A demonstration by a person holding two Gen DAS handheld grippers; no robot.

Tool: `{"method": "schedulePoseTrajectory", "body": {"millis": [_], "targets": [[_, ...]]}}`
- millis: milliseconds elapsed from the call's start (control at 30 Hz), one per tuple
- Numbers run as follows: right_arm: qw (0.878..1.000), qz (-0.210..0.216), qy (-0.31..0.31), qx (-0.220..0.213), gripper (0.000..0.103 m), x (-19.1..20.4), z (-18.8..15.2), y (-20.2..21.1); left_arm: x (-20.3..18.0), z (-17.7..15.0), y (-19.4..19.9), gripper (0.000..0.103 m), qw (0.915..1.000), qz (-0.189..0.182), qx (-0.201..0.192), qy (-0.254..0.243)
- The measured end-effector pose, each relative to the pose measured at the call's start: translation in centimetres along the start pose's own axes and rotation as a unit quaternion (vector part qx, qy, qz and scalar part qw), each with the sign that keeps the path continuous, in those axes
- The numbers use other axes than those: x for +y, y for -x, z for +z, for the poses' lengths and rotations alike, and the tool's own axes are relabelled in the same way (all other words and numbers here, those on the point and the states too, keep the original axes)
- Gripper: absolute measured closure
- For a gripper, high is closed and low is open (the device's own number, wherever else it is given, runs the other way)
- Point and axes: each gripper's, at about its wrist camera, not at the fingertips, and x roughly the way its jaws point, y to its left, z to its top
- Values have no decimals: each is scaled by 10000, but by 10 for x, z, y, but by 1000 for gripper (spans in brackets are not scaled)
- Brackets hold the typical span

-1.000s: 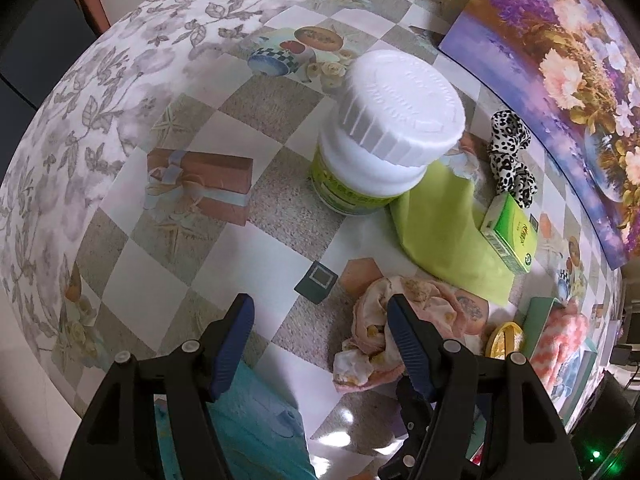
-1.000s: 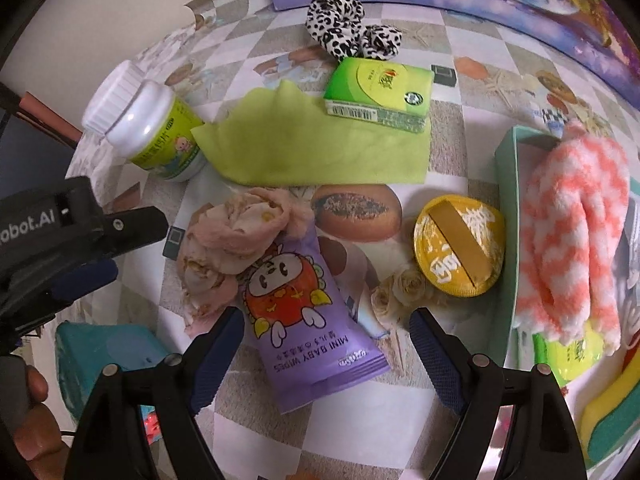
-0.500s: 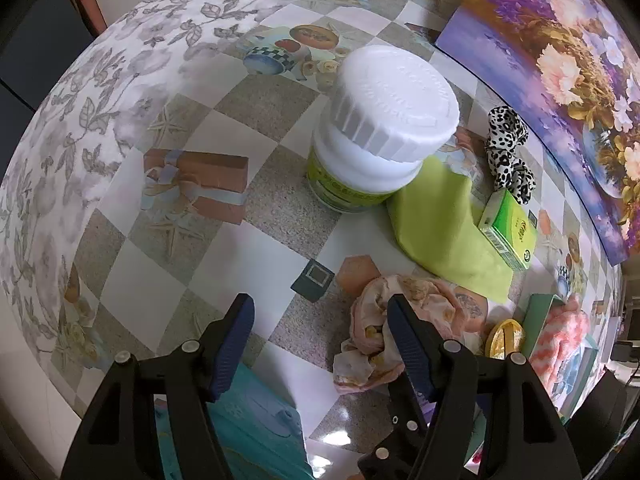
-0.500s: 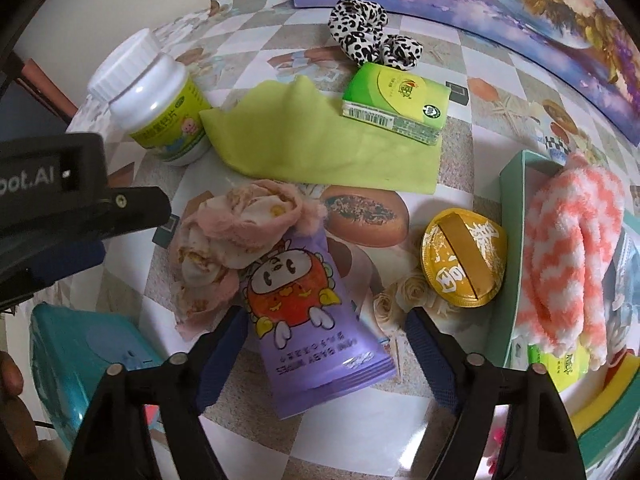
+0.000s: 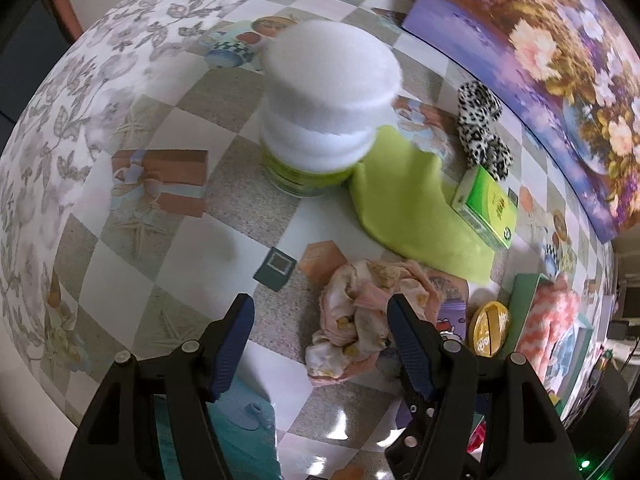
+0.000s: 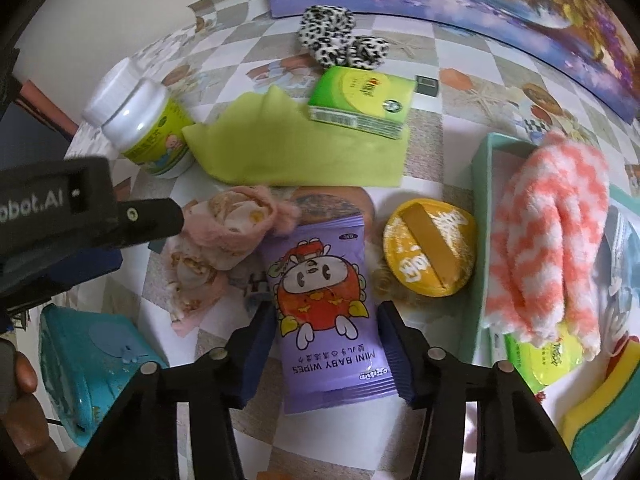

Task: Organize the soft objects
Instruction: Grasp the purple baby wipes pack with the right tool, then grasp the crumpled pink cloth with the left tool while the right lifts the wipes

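Note:
A purple baby-wipes pack (image 6: 324, 300) lies flat on the checked tablecloth. My right gripper (image 6: 326, 320) points down over it, one finger at each long edge. Its jaws are closing with the pack between them, and the pack shows no buckling. A crumpled pink cloth (image 6: 224, 240) touches the pack's upper left corner. My left gripper (image 5: 319, 308) hangs open over the table; the pink cloth (image 5: 360, 312) lies beside and partly under its right finger (image 5: 404, 340). Behind them, a green cloth (image 6: 296, 148) is spread flat and a leopard scrunchie (image 6: 332, 40) lies by the painting.
A teal box (image 6: 480, 200) on the right holds a pink-and-white fluffy towel (image 6: 548, 232). A yellow round puff (image 6: 430, 252), a green carton (image 6: 360, 100), a white-capped bottle (image 5: 324, 112) and a teal wipes pack (image 6: 92, 360) surround the work spot. A flower painting (image 6: 480, 0) lines the back.
The right jaws have narrowed from wide apart to the edges of the purple pack. The left gripper has stayed open and almost still.

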Motion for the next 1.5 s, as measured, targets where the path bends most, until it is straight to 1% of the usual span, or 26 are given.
{"method": "schedulePoseTrajectory", "body": {"millis": [133, 200, 333, 433, 567, 667, 733, 767, 800, 833, 900, 967, 1133, 1267, 1367, 1500], "targets": [[9999, 9, -99, 16, 48, -13, -1, 3, -15, -3, -5, 33, 9998, 84, 49, -189], [9999, 80, -132, 23, 48, -19, -2, 4, -22, -5, -7, 33, 9995, 148, 56, -280], [9999, 82, -84, 35, 47, -18, -4, 7, -34, -10, -15, 33, 9988, 227, 71, -434], [9999, 92, -65, 40, 47, -20, -6, 10, -43, -7, -25, 33, 9980, 283, 126, -559], [9999, 146, -76, 44, 47, -21, -7, 11, -52, -10, -34, 33, 9977, 306, 138, -591], [9998, 156, -61, 49, 47, -22, -7, 11, -53, -11, -40, 35, 9977, 301, 129, -590], [9998, 157, -60, 50, 47, -22, -7, 11, -53, -11, -43, 40, 9981, 270, 149, -524], [9998, 162, -63, 51, 47, -21, -7, 11, -53, -12, -44, 41, 9984, 245, 150, -486], [9998, 169, -68, 51, 47, -22, -7, 11, -49, -13, -45, 44, 9984, 239, 136, -487], [9998, 176, -77, 53, 47, -22, -7, 11, -48, -14, -46, 50, 9984, 223, 113, -504], [9998, 186, -94, 51, 47, -22, -7, 11, -46, -15, -46, 57, 9985, 180, 90, -511], [9998, 185, -99, 52, 47, -22, -7, 11, -47, -15, -45, 61, 9988, 138, 82, -472], [9998, 158, -82, 63, 47, -21, -7, 11, -45, -13, -44, 79, 9993, 75, 49, -369], [9998, 154, -79, 81, 48, -21, -7, 11, -38, -8, -41, 84, 9996, 16, 33, -282], [9996, 214, -142, 110, 50, -22, -6, 12, -34, -5, -39, 85, 9997, -17, 42, -241], [9990, 325, -255, 158, 50, -25, -4, 14, -25, -5, -26, 85, 9998, -127, 0, -134]]}}
